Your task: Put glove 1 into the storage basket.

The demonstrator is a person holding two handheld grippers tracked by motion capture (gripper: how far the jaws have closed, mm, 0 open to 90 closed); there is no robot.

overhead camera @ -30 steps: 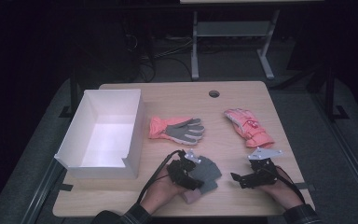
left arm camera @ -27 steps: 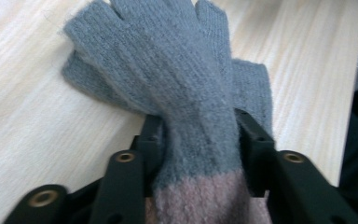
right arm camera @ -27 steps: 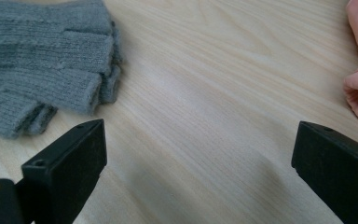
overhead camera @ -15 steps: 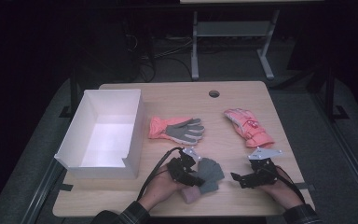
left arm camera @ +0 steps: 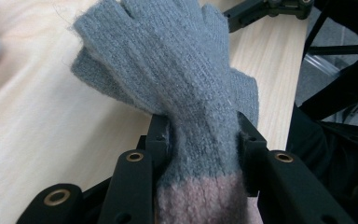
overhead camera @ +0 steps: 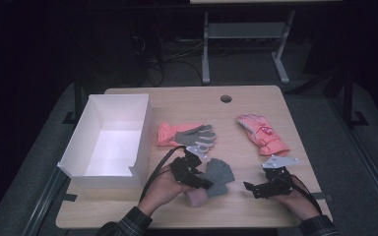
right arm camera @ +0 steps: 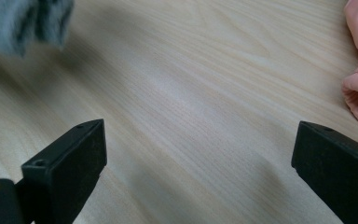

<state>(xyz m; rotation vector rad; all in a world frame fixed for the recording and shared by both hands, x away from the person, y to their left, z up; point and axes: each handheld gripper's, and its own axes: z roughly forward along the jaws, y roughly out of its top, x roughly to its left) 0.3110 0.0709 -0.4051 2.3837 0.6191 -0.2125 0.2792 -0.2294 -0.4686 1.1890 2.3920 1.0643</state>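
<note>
Risk of slippage: left tool (left arm camera: 200, 140) clamped on grey knitted fingerless glove with pink cuff (left arm camera: 177, 79) by narrow wrist only; right tool (right arm camera: 196, 158) apart, idle.

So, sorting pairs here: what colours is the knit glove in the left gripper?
Grey knit glove with a dusty-pink cuff, clearest in the left gripper view.

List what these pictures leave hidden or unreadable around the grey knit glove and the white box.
- Grey knit glove: the cuff's pink end is cut off by the bottom edge of the left gripper view; in the high view the left gripper covers part of it.
- White box: its near wall hides the floor strip behind it in the high view.
- Pink glove: its badge is too small to read.
</note>
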